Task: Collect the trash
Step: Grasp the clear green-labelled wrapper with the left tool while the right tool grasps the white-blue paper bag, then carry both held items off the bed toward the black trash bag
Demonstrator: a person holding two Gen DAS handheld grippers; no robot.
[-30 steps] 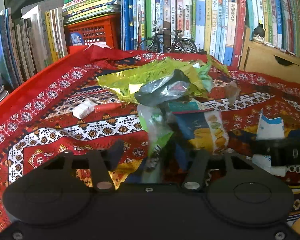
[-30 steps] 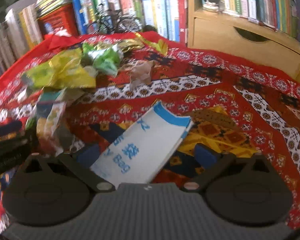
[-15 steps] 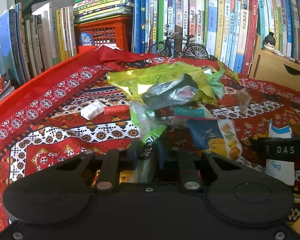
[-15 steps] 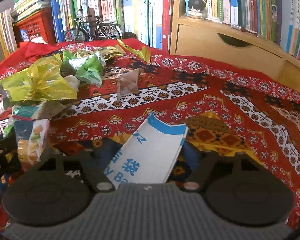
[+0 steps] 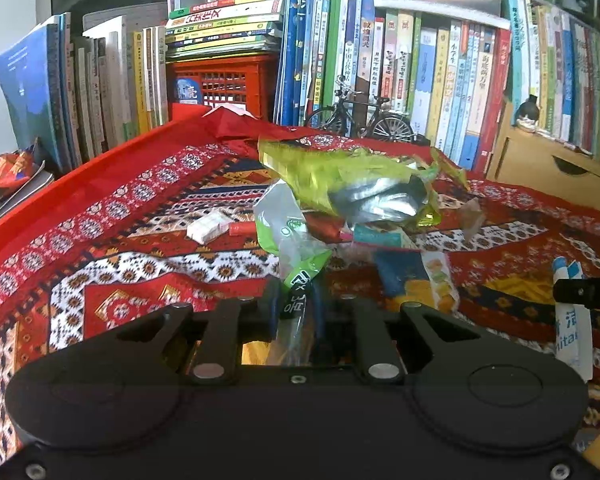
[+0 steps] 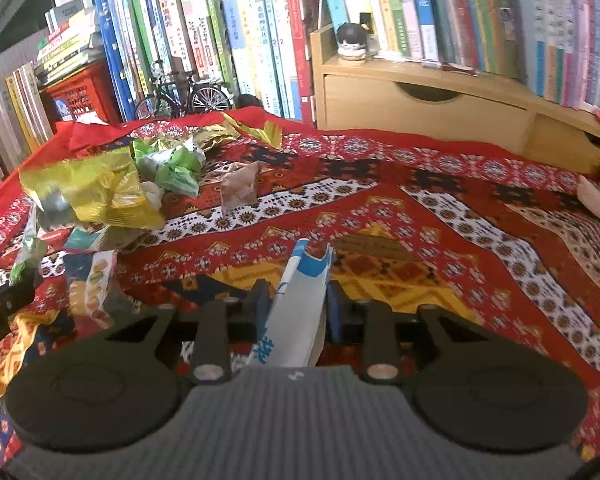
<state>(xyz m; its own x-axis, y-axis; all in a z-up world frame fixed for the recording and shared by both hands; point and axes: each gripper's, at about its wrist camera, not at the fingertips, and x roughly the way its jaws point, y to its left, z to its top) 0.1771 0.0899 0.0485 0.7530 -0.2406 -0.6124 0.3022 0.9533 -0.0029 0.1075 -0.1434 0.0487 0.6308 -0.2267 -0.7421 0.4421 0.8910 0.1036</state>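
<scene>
My left gripper (image 5: 296, 300) is shut on a green and clear plastic wrapper (image 5: 288, 236), lifted a little off the patterned red cloth (image 5: 140, 240). Behind it lies a pile of trash: a yellow-green foil bag (image 5: 340, 176) with a silver inside, a teal packet (image 5: 376, 236) and a snack bag with food pictures (image 5: 428, 276). My right gripper (image 6: 298, 300) is shut on a white paper bag with a blue top (image 6: 304, 284), held edge-up. The same pile shows at the left of the right wrist view, with the foil bag (image 6: 92, 188) and green wrappers (image 6: 176, 164).
A white box and red stick (image 5: 216, 226) lie left of the pile. A brown paper scrap (image 6: 240, 190) stands mid-cloth. Books, a red crate (image 5: 220, 84) and a toy bicycle (image 5: 360, 116) line the back. A wooden drawer unit (image 6: 440, 108) stands at the right.
Both grippers went from open to shut: the left closed on the green wrapper and lifted it, the right closed on the white paper bag, which now stands on edge. Both cameras rose.
</scene>
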